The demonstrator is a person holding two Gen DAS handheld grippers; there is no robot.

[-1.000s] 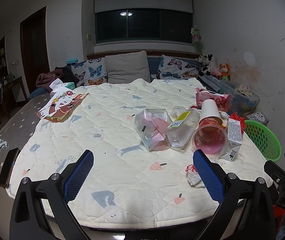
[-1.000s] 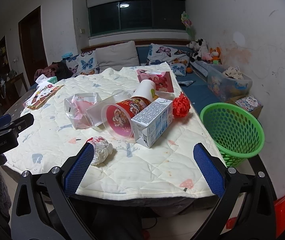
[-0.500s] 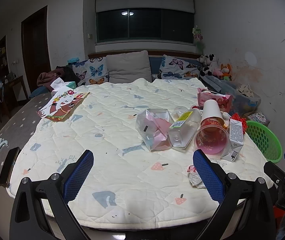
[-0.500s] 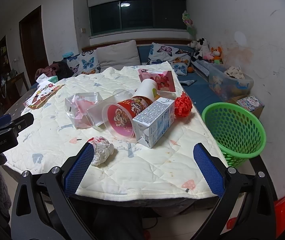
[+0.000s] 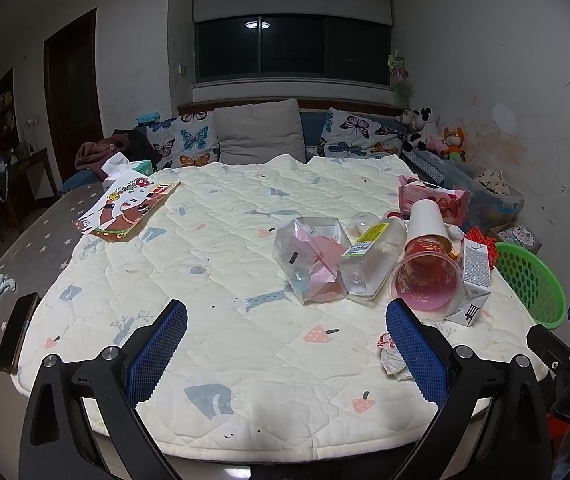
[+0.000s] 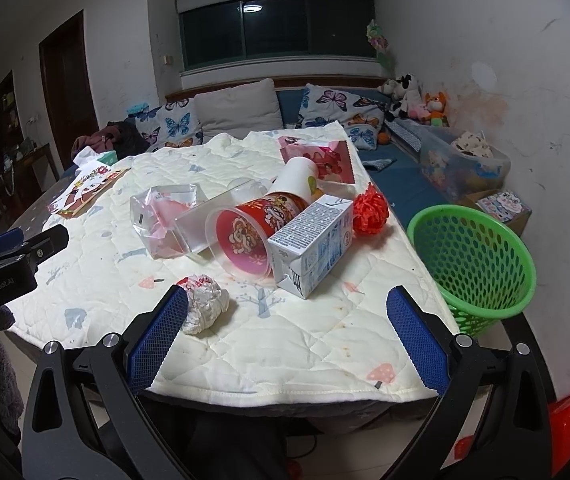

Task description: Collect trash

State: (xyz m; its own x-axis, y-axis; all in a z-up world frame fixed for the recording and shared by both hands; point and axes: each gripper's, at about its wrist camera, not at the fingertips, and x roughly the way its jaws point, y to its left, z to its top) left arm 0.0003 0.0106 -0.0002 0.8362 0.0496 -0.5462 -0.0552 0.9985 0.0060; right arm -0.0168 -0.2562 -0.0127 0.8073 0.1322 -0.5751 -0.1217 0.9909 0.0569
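Trash lies on a quilted table [image 5: 245, 240]: a crumpled paper wad [image 6: 205, 306], a milk carton [image 6: 311, 240], a red cup on its side [image 6: 249, 236], a clear bottle [image 5: 369, 260], a clear bag with pink paper [image 5: 309, 260] and a red pompom [image 6: 371, 212]. A green mesh basket [image 6: 473, 256] stands right of the table. My right gripper [image 6: 287, 332] is open and empty above the near edge, its left finger beside the wad. My left gripper [image 5: 285, 344] is open and empty over the near table edge.
A picture book [image 5: 125, 208] and a tissue box [image 5: 141, 168] lie at the far left. A pink packet [image 6: 317, 158] lies far right. A phone [image 5: 17, 332] rests at the left edge. Sofa cushions [image 5: 259, 132] sit behind; a toy bin [image 6: 465, 164] stands right.
Both grippers have crept slightly forward toward the table. The trash looks a little nearer in the right wrist view. Nothing on the table moved.
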